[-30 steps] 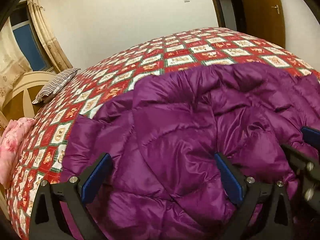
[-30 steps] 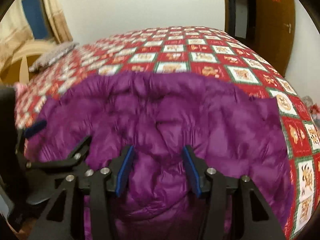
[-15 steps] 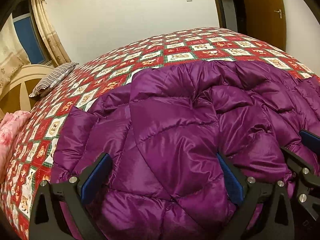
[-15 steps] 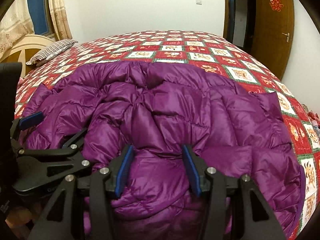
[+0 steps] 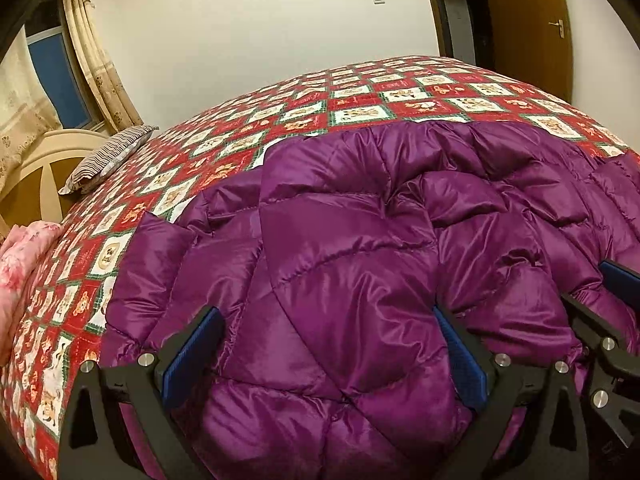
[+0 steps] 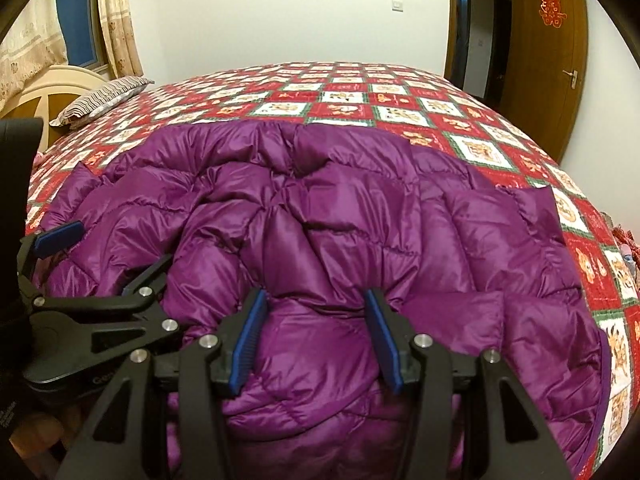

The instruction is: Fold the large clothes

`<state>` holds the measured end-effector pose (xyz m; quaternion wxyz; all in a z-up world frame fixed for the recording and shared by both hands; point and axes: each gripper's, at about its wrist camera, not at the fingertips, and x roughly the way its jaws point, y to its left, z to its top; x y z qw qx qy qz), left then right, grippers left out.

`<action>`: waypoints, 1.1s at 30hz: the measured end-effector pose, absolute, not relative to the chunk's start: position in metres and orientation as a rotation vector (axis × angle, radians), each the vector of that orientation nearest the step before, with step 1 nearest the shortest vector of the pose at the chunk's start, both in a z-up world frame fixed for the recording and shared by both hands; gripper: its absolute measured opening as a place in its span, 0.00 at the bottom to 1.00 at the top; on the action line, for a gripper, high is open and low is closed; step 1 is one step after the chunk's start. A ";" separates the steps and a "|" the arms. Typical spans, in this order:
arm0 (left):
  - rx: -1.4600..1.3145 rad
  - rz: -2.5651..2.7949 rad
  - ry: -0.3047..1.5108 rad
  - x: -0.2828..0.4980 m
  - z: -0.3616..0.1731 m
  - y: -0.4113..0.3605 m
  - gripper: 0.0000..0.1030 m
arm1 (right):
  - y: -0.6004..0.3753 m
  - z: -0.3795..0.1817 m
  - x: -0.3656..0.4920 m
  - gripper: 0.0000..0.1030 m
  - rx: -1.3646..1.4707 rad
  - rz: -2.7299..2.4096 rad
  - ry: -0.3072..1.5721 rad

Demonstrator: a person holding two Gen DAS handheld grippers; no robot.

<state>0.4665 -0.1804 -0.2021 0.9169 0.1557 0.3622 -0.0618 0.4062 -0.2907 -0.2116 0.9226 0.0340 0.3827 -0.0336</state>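
Purple jacket (image 5: pixel 360 264) lies bunched on the bed (image 5: pixel 360 100), its near edge bulging between both claws, left (image 5: pixel 326 356) spread wide, right (image 6: pixel 316 338) clamped on it; next, probably draw that edge across.

A red patchwork bedspread (image 6: pixel 360 92) is covering the bed; a striped pillow (image 6: pixel 100 98) is lying at ten o'clock, a wooden door (image 6: pixel 548 52) standing at two.

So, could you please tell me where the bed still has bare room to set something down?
Free: the patterned bedspread beyond the purple down jacket, between the striped pillow and the door-side edge. Crowded: the near half, covered by the jacket, with both grippers at its near edge.
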 end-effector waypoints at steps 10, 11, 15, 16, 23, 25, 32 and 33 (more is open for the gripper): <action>0.320 -0.127 0.744 0.466 -0.202 -0.181 0.99 | -0.289 -0.212 0.407 0.53 0.068 -0.069 0.786; 0.320 -0.127 0.744 0.466 -0.202 -0.181 0.99 | -0.288 -0.212 0.407 0.53 0.068 -0.069 0.786; 0.321 -0.127 0.744 0.466 -0.202 -0.181 0.99 | -0.288 -0.212 0.407 0.53 0.065 -0.071 0.787; 0.321 -0.127 0.744 0.466 -0.202 -0.181 0.99 | -0.288 -0.212 0.407 0.53 0.064 -0.071 0.787; 0.322 -0.126 0.743 0.466 -0.202 -0.181 0.99 | -0.286 -0.212 0.406 0.53 0.063 -0.072 0.788; 0.322 -0.125 0.742 0.466 -0.202 -0.181 0.99 | -0.286 -0.212 0.407 0.53 0.063 -0.072 0.788; 0.323 -0.125 0.742 0.465 -0.203 -0.182 0.99 | -0.285 -0.212 0.407 0.53 0.061 -0.073 0.788; 0.323 -0.125 0.741 0.465 -0.202 -0.182 0.99 | -0.286 -0.212 0.407 0.53 0.061 -0.074 0.788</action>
